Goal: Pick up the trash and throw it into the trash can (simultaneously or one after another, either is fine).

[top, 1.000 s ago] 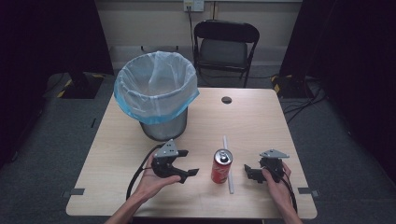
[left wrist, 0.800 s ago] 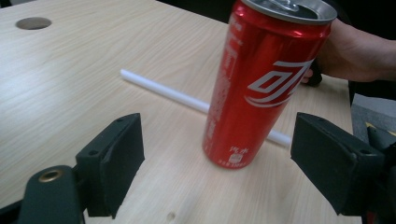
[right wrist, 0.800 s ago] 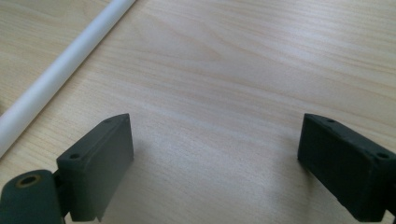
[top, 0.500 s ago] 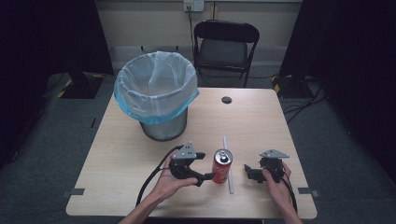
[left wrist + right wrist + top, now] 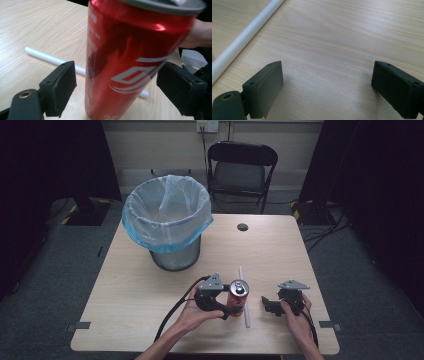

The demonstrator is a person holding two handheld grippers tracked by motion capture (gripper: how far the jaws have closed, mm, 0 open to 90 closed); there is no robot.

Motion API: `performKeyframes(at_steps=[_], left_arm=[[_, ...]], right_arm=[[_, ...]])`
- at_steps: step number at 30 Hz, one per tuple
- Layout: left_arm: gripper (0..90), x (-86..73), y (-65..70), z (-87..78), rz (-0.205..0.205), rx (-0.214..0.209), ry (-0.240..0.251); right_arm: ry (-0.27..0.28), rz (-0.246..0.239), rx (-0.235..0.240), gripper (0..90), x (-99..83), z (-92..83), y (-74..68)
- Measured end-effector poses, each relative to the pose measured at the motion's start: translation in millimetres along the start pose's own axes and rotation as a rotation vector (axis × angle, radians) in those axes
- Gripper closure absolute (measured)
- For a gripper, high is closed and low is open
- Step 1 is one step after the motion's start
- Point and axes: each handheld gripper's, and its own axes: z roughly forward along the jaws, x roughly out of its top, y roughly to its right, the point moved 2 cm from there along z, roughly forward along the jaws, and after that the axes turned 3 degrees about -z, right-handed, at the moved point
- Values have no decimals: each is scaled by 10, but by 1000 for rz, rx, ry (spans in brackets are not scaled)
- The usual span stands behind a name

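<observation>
At the far left of the table, a metal bin lined with a pale blue bag is standing upright, well apart from both hands.

Toward the near edge, the left gripper is lying low over the wood in the person's left hand, its cable trailing off toward the table's front. Its jaws are standing wide apart on either side of a red can; in the left gripper view the can is sitting upright between the two black pads, with a clear gap showing at each side, so the pads are not pressing on it.

Just beside the can, on its right, a white tube is lying flat on the wood, running from the near edge away toward the table's middle.

Further right, the right gripper is resting in the person's right hand, pointing toward the tube. In the right gripper view its jaws are gaping over bare wood with nothing between them, and the tube is crossing the upper left corner.

Beyond the table, a black folding chair is standing against the wall.
</observation>
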Motion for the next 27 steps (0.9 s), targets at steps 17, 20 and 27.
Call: performKeyframes(at_steps=[17,20,27], left_arm=[[189,21,29,254,67,24,-75],[238,9,22,276,70,27,-83],[320,-24,40,285,106,36,-117]], right_arm=[[0,1,0,97,0,0,-1],[0,1,0,97,0,0,-1],[0,1,0,97,0,0,-1]])
